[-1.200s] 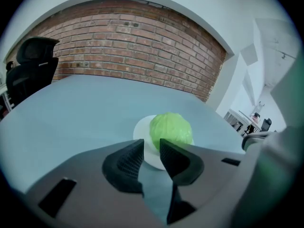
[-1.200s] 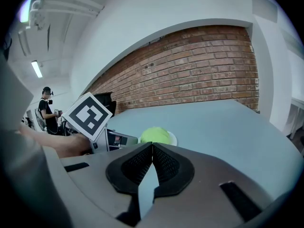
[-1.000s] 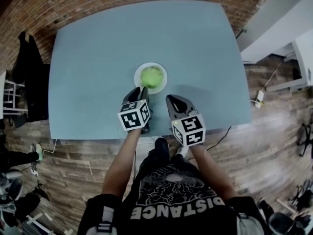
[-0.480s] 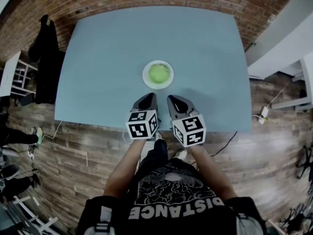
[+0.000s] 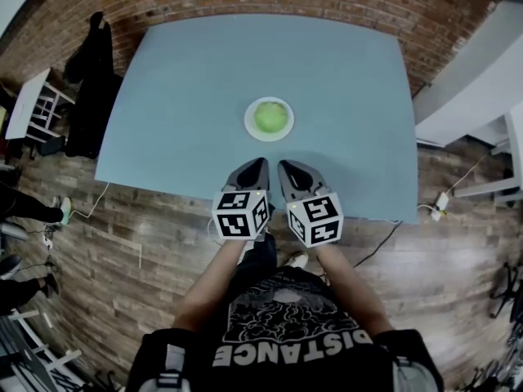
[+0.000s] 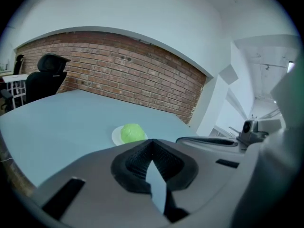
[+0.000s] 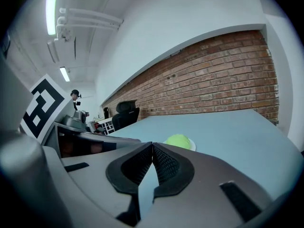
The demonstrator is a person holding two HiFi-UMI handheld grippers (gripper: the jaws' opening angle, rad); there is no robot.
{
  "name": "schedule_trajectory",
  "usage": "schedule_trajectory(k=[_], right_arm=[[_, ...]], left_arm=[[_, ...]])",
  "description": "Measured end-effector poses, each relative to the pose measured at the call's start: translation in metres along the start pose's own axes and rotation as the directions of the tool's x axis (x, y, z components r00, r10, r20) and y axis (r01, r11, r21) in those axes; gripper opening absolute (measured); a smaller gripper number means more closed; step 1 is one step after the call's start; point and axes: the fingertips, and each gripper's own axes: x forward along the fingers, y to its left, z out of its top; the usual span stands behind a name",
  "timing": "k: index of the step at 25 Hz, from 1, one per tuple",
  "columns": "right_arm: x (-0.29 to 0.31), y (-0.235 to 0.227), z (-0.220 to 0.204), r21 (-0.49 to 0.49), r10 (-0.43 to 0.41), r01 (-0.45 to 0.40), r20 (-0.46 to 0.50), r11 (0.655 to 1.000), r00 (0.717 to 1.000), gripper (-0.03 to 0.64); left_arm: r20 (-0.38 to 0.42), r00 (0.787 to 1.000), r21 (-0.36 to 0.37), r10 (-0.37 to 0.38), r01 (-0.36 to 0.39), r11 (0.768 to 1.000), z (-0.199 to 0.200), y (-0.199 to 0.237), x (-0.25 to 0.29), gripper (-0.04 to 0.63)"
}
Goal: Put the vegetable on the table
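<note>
- Item: round pale-green leafy vegetable point(image 5: 272, 117), perhaps a small cabbage or lettuce head; too small in every view to say which.
- Location: it lay on a small round white plate point(image 5: 250, 127), which stood near the middle of the large blue-grey rectangular table point(image 5: 196, 88). It was upright and free of both grippers.
- Left gripper point(image 5: 259, 164): the grey two-jaw tool hung over the table's near edge, well short of the plate. Its jaws had just been closing and met pad to pad, with nothing between them.
- Right gripper point(image 5: 287, 167): it hung just beside the left one, at the same edge and pointing toward the plate. Its jaws were pressed together and empty, touching nothing.
- Step in hand, as a judgement: no grasp was under way. If resting on the plate counts as being on the table, the placing looked done and the grippers were merely parked.
- Next move, if the vegetable is meant for the bare tabletop:
  - One gripper would need to open its jaws wide and reach forward to the plate.
  - It would then take the ball across its widest part with gentle pressure.
  - It would lift the vegetable clear of the rim and set it down beside the plate.
- Handling note: the round shape suggests it could roll once released.
</note>
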Motion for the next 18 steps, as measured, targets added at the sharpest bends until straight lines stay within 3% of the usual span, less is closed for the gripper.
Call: schedule_trajectory(k=[18], right_arm=[[-0.046,0.018,-0.009,-0.042,0.052,-0.051,0.011,0.998,0.999,0.009]], left_arm=[[0.050,0.999,0.024,-0.004,0.003,1.000,-0.018,-0.038,-0.040,0.000]])
